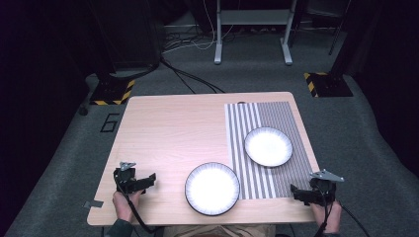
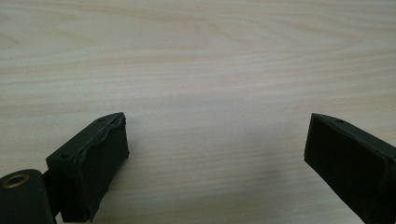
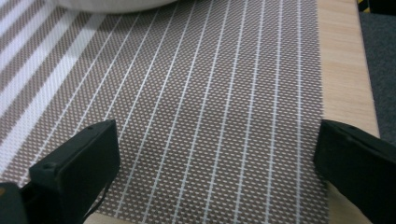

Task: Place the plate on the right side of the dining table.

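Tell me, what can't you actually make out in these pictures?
- Plate on the striped mat: right gripper view, cut off by the top edge; just its rim shows.
- Near plate: high view, glare washes out its centre.
- Person's hands: high view, cut off by the bottom edge, partly behind the left gripper.

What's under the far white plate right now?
The round white plate with the dark rim sits wholly on the striped woven placemat; the mat beneath it is covered, so anything there stays hidden.
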A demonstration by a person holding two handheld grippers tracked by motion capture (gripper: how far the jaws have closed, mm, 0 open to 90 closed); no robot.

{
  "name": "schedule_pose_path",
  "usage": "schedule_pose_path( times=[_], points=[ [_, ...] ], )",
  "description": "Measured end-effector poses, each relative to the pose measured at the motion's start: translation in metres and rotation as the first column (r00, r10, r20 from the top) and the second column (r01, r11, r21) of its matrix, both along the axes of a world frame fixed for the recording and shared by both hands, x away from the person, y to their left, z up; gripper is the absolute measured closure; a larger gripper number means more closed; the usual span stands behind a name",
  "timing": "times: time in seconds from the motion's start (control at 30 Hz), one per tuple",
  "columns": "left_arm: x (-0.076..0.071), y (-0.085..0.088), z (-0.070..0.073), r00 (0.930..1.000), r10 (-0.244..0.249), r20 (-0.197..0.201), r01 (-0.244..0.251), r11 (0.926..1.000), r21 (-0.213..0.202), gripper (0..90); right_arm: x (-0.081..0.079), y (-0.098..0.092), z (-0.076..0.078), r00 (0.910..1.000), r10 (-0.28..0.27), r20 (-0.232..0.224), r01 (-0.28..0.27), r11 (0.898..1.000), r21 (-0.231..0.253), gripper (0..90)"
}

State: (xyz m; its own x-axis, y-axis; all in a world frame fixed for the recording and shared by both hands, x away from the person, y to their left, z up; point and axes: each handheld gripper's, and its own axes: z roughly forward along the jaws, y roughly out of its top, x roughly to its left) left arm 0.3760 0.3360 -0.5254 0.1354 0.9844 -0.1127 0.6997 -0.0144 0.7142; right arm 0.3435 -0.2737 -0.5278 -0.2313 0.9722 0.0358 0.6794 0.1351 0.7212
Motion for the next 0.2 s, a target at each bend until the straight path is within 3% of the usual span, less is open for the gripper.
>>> schedule_pose_path(
  times=[0.03, 0.2],
  points=[
    [-0.0006, 0.0001, -0.0003, 1.0000, 0.001, 0.002, -0.001, 1.0000, 0.005, 6.3, 0.0000, 0.0026, -0.0009, 1.0000, 0.007, 0.000, -0.007, 0.999, -0.038, 0.0],
    [-0.0028, -0.0037, -0.0050, 0.9992, -0.015, 0.036, 0.012, 0.9972, 0.074, 6.4, -0.0020, 0.0030, -0.0030, 0.9997, 0.004, 0.025, -0.004, 1.000, -0.031, 0.0]
  ],
)
